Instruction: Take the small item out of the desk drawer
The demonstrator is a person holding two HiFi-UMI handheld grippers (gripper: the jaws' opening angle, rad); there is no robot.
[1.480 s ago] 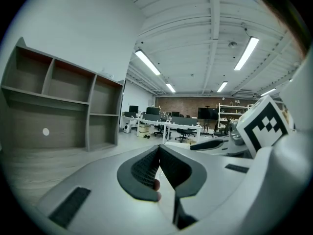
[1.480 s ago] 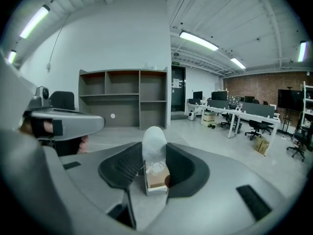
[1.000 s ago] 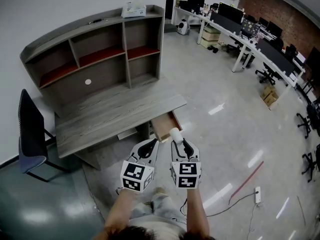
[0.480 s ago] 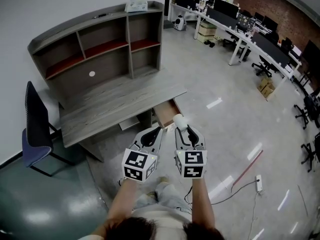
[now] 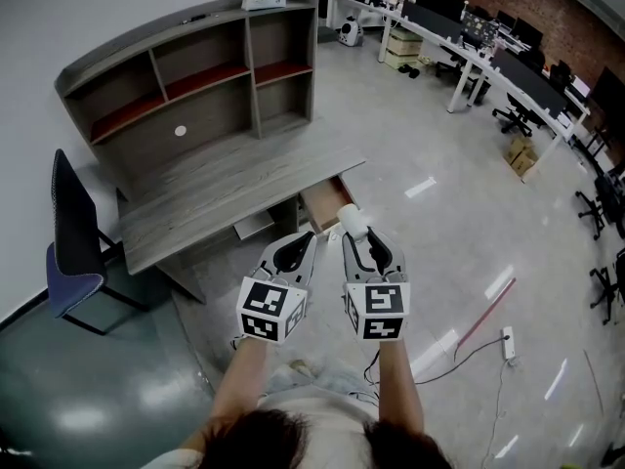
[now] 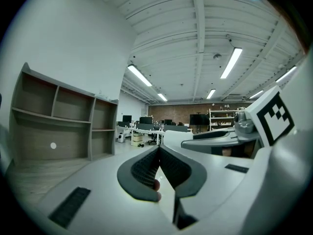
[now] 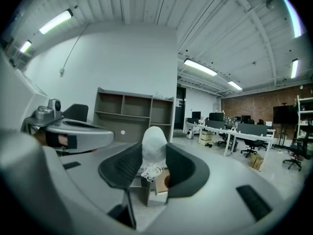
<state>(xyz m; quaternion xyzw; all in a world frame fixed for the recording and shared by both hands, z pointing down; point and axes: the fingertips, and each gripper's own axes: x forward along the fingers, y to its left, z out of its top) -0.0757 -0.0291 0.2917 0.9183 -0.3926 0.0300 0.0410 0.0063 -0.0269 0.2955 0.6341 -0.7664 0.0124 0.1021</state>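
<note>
My right gripper (image 5: 356,234) is shut on a small white rounded item (image 5: 352,220) with a bundle of thin white cord under it. It holds the item in the air, in front of the open drawer (image 5: 325,206) of the grey wooden desk (image 5: 215,198). In the right gripper view the item (image 7: 154,145) fills the gap between the dark pads (image 7: 180,169), with the drawer (image 7: 160,180) low behind it. My left gripper (image 5: 294,252) hangs beside the right one. Its jaws (image 6: 159,161) are shut with nothing between them.
A shelf hutch (image 5: 195,76) stands on the back of the desk. A dark chair (image 5: 70,252) is to its left. White office desks and chairs (image 5: 488,76) fill the far right. A cable and power strip (image 5: 505,345) lie on the glossy floor at right.
Both grippers have drawn slightly back from the desk, and the right one still holds the white item. The view has shifted a little.
</note>
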